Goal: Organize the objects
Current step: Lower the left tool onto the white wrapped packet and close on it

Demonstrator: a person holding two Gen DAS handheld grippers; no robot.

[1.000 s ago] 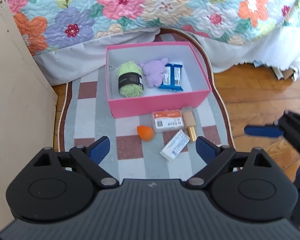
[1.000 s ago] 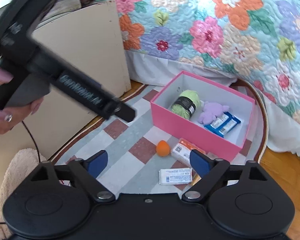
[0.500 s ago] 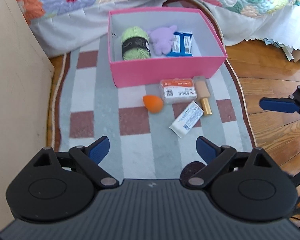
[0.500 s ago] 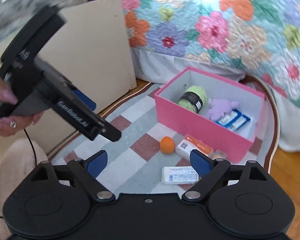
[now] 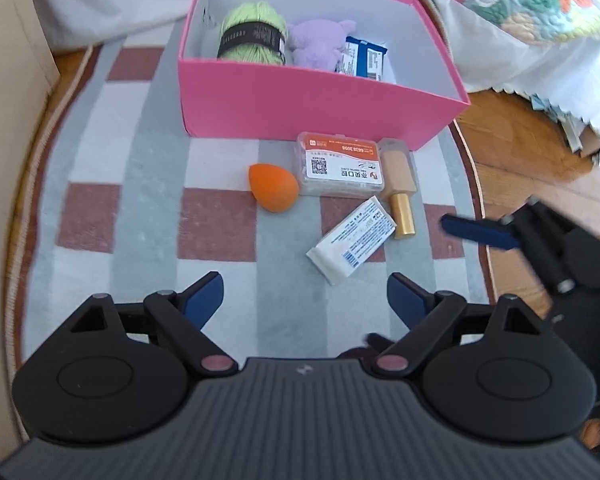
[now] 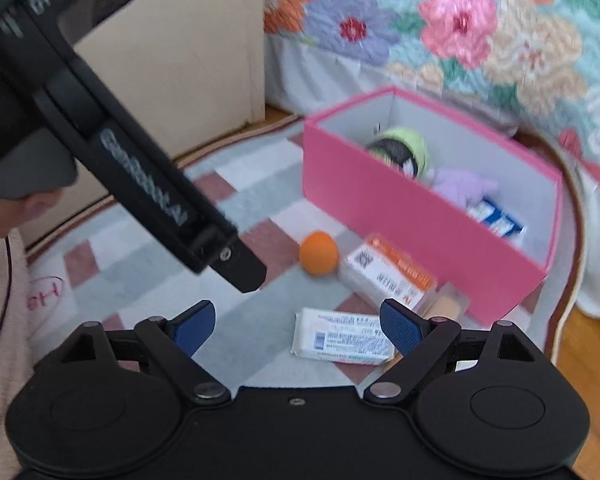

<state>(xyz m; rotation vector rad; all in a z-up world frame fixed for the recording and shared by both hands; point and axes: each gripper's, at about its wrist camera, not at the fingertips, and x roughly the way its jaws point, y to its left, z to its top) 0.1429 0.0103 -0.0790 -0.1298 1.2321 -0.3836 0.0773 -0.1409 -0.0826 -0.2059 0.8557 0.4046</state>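
white packet (image 5: 352, 241) lying flat, long axis diagonal

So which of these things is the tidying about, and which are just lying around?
Part of the job: pink box, orange sponge, labelled clear case, gold-capped bottle, white packet.

Just there: checked rug, floral quilt, beige board.

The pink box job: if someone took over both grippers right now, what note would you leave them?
Left gripper: empty, jaws closing.
Right gripper: open, empty.
Done: green yarn, purple plush and blue packet are in the pink box.
Left, on the rug before the box: orange sponge, orange-labelled case, gold-capped bottle, white packet.
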